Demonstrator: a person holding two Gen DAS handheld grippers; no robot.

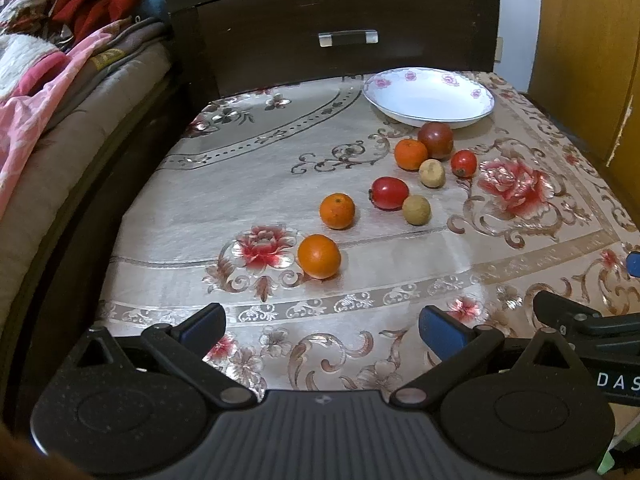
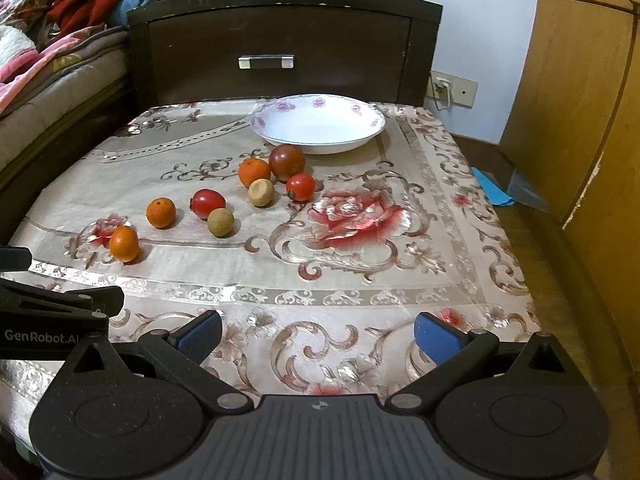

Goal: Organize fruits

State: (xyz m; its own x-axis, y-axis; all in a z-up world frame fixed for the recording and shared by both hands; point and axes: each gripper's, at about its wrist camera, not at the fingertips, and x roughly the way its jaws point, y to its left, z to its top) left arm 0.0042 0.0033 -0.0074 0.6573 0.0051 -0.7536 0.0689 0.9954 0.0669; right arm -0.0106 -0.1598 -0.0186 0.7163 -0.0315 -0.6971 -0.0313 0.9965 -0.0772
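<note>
My counter (image 2: 448, 216), draped in a beige floral cloth, carries a white shallow porcelain bowl with pink flowers on its rim (image 2: 372, 114) at twelve o'clock, holding nothing. From it toward eight o'clock runs a loose line of fruit: a dark red round plum (image 2: 287, 162), three orange tangerines (image 2: 161, 212), two glossy red tomatoes (image 2: 207, 203) and two small tan longans (image 2: 220, 222). My left gripper (image 1: 322, 326) and right gripper (image 2: 318, 332) both hover at six o'clock, blue-padded fingers spread wide around nothing.
</note>
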